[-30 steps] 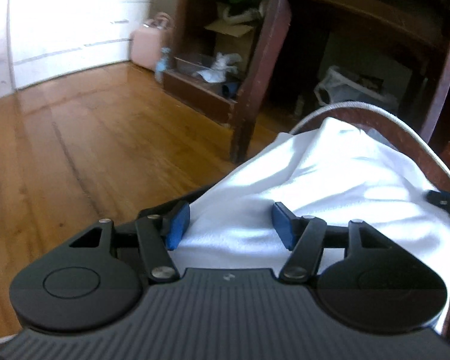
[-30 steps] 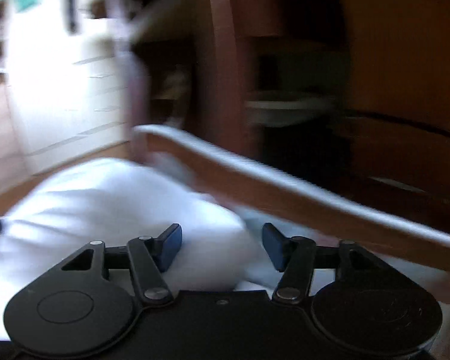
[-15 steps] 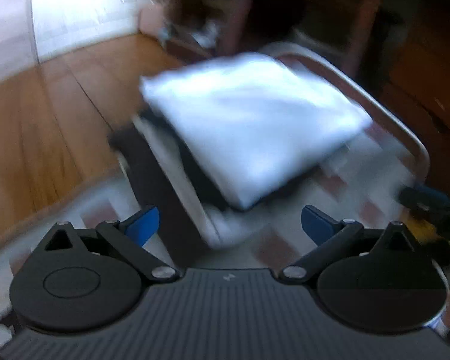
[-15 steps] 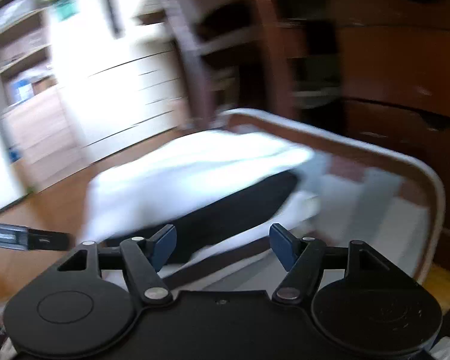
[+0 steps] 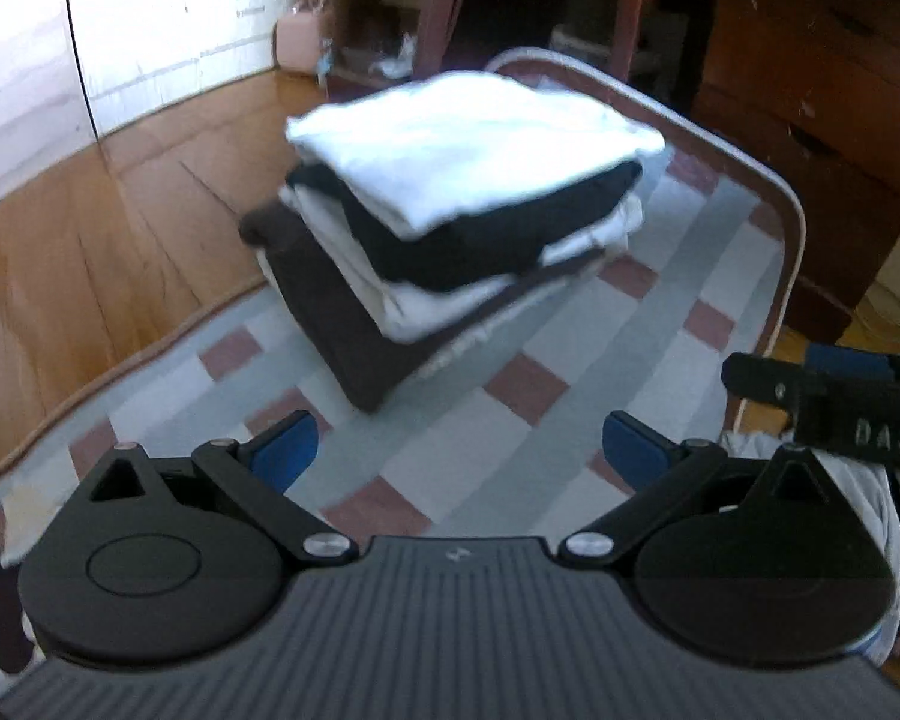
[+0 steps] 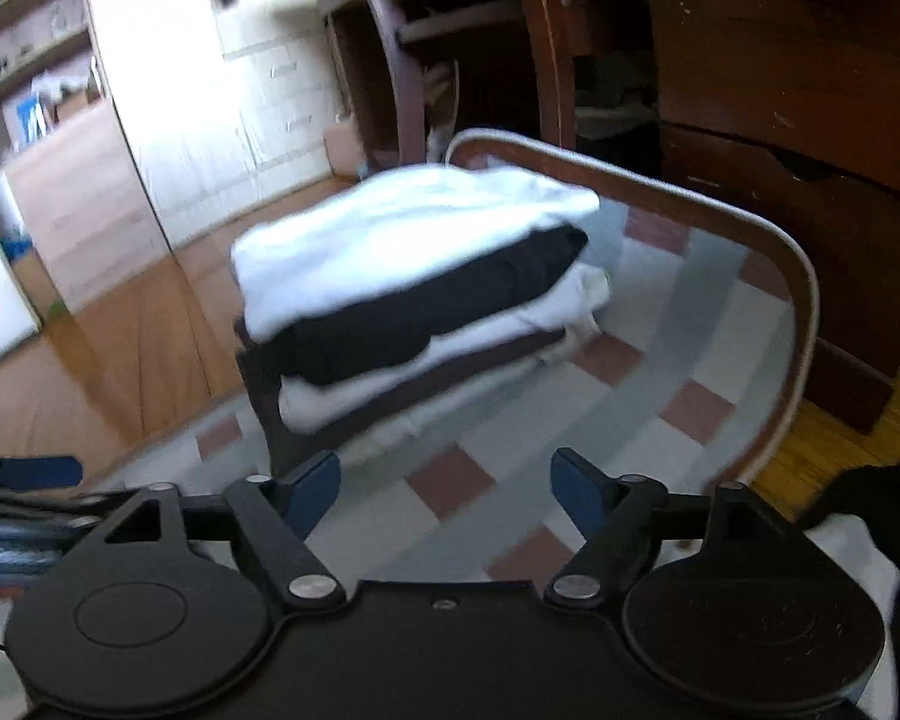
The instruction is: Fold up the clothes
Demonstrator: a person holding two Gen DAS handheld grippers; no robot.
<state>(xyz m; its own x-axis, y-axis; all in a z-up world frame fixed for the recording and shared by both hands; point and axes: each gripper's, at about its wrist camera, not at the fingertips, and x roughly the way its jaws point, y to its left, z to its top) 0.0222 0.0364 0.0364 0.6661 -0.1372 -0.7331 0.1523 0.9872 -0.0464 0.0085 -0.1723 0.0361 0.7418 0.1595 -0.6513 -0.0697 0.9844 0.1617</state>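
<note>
A stack of folded clothes [image 5: 468,204] [image 6: 414,282] rests at the far end of a checked rug [image 5: 510,420] [image 6: 678,348]. A white garment [image 5: 468,132] [image 6: 402,228] lies on top, above a black one [image 5: 480,234] [image 6: 426,312], further white ones and a dark brown one [image 5: 342,324] at the bottom. My left gripper [image 5: 459,450] is open and empty, well short of the stack. My right gripper [image 6: 447,483] is open and empty too, equally far back. The right gripper [image 5: 840,402] shows at the right edge of the left wrist view.
Wooden floor [image 5: 90,240] lies left of the rug. Dark wooden furniture [image 5: 810,120] [image 6: 780,120] stands behind and right of the stack. A pink bag [image 5: 300,42] sits by the white wall. Loose white and black cloth [image 6: 858,528] lies at the lower right.
Both grippers have pulled back from the white garment they were around, leaving it on top of the stack. The left jaws opened wider.
</note>
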